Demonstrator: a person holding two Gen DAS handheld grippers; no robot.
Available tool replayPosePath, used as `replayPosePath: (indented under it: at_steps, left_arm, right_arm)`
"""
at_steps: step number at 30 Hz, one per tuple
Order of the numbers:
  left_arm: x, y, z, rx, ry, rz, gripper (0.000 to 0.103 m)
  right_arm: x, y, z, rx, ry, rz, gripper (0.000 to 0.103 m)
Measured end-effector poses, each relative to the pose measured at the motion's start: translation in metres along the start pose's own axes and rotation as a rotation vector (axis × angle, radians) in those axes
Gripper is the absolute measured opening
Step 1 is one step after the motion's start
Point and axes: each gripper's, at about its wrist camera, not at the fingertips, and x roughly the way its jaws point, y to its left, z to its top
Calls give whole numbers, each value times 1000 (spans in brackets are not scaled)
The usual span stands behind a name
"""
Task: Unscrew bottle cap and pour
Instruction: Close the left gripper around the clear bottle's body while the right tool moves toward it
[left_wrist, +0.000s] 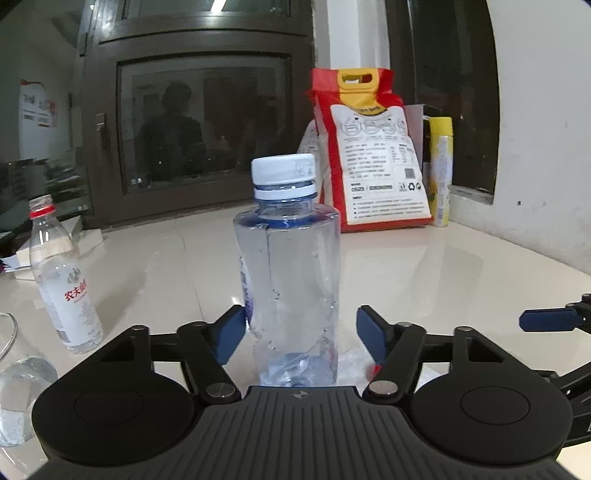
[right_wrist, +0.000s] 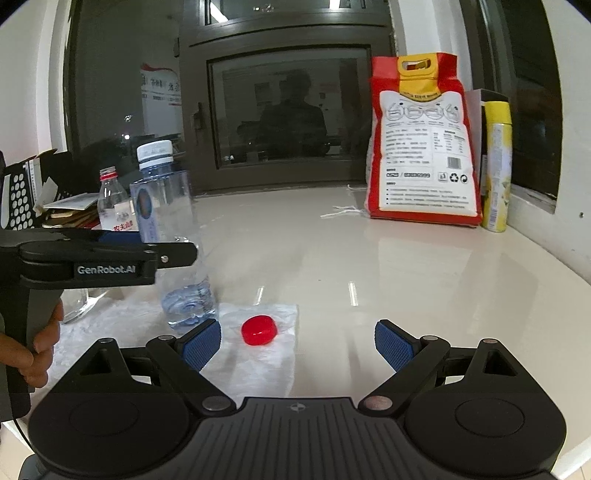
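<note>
Left claw (left_wrist: 301, 328) spread wide around capped blue-tinted water bottle (left_wrist: 291, 280) near worktop (left_wrist: 424, 266) front edge, gripping nothing; right claw (right_wrist: 297, 343) equally wide, empty, above loose red cap (right_wrist: 259, 329); best closed squarely mid-bottle before twisting white cap (left_wrist: 283, 168).

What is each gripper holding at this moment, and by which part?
Nothing is held. The left gripper is open around the lower body of the clear plastic bottle with a white cap, not clamped. The right gripper is open and empty.
</note>
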Motion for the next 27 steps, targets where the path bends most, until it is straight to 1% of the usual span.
replayPosePath:
  at_steps: [1, 11, 27]
  left_arm:
    - [0, 1, 0, -1, -2, 5, 57]
    - [-5, 3, -3, -12, -26, 0, 56]
    - [-50, 13, -6, -6, -36, -25, 57]
  right_arm:
    - [1, -1, 0, 2, 1, 0, 93]
    - [1, -1, -1, -2, 5, -3, 93]
    - [1, 8, 2, -19, 7, 10, 93]
